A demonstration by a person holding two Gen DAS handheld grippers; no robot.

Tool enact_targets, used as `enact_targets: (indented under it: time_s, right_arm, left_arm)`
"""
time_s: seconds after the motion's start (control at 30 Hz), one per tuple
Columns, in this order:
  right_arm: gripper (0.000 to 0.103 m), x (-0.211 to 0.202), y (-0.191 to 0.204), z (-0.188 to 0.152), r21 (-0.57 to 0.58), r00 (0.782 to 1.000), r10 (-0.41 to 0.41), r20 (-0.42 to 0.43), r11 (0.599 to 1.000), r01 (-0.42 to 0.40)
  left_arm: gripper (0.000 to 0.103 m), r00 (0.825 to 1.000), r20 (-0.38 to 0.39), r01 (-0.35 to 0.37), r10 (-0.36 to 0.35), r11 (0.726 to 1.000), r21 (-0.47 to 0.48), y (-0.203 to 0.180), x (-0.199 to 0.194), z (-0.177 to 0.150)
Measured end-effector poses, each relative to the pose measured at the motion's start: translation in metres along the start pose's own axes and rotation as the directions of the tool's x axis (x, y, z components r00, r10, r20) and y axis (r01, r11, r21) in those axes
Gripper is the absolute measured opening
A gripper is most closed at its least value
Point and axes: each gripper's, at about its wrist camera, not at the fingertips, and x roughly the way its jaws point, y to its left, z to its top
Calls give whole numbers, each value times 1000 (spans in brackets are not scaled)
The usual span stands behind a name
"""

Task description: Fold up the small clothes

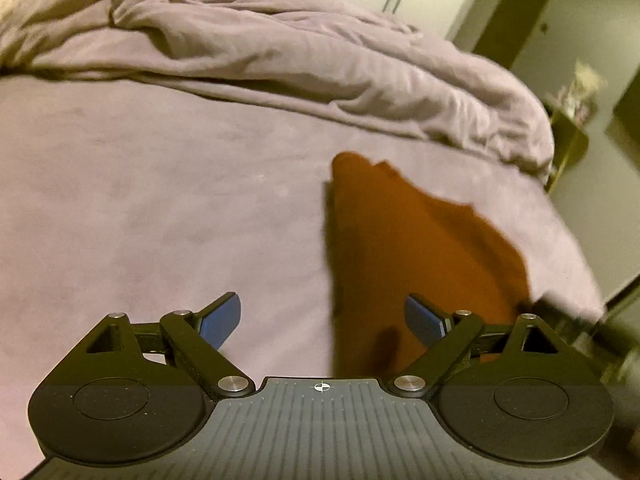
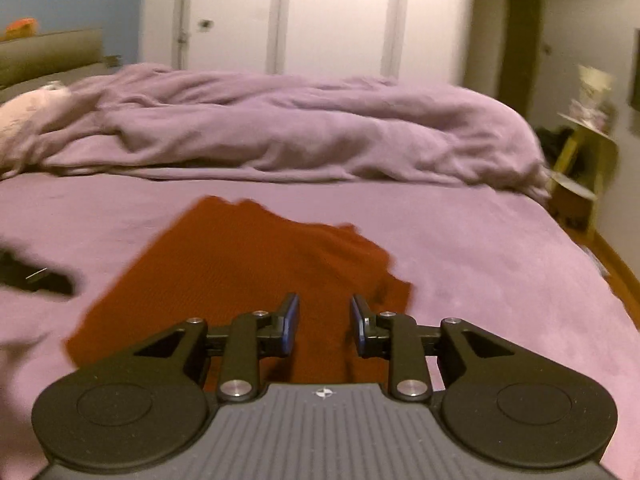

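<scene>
- Rust-orange cloth, a small garment (image 2: 248, 276), lay flat on the lilac sheet of the bed (image 2: 500, 260), partly folded, with a stepped, uneven far edge.
- Taking the garment as the landmark: the rumpled lilac duvet (image 2: 300, 132) was heaped beyond it, across the far side of the bed.
- Past the duvet stood white wardrobe doors (image 2: 332, 16); to the right of the garment, off the bed's edge, a yellow side table (image 2: 580, 168) carried blurred items.
- The right gripper (image 2: 325, 322) hovered over the garment's near edge, pointing shallowly downward along the cloth.
- Its jaws stood a narrow gap apart; the blue pads (image 2: 292, 320) pressed on nothing, and only the cloth lying below showed between them.
- The left gripper (image 1: 322, 322) was tilted more steeply toward the bed, hanging over the garment's near left edge.
- Its jaws were spread wide and held nothing; the left blue pad (image 1: 222, 320) sat over bare sheet, the right one over the orange cloth.
- In the left wrist view the garment (image 1: 400, 248) ran away toward a rounded far corner, with a dark shadow along its left edge.
- A dark blurred shape, probably the left gripper, showed left of the garment in the right wrist view.
- Both views were soft with motion blur.
</scene>
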Motion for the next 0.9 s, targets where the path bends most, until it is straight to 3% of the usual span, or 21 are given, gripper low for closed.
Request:
enact_targets:
  time_s: [0.17,0.27,0.37,0.5,0.63,0.7,0.73,0.77,0.83,0.9]
  right_arm:
    - [24,5,31,-14,-118,991,128,-26,984,-131]
    - [24,15,35,-29,-183,992,95,-80,977,-108]
    - [25,16,23,-46,-236,994,96,-49,966,-105]
    - [25,5,5,-44,-199,993,97,-60,974,-107]
    - [25,-11,-11,-34,-142,997,53,-49,988,-60]
    - [49,-12,-25,-28,-92,999,-13,-40,996,9]
    - [89,-10,-33,-26,-56,998,-42,-44,998,39]
    - [98,-6,-44,-25,-2,998,-42,-53,999,42]
    - [92,8,-72,-23,164,993,57,-100,986,-40]
    - [89,25,-96,-24,339,975,190,-118,930,-140]
  left_arm:
    - [94,999,-43,4,-6,999,-44,-6,29,-12]
    - [97,999,-45,28,-30,998,-55,1,35,-24]
    - [98,996,-67,53,-57,997,-60,3,39,-30]
    - [99,994,-85,71,-74,997,-29,4,38,-26]
    - [99,988,-107,103,-110,992,-70,15,34,-18]
    - [98,988,-104,105,-113,991,-79,18,35,-12]
    - [98,990,-98,97,-105,992,-82,20,35,-9]
    - [98,992,-90,84,-92,993,-84,22,36,-5]
    - [98,992,-79,96,-103,991,-95,23,39,3]
    - [98,981,-103,154,-165,982,-109,24,51,9]
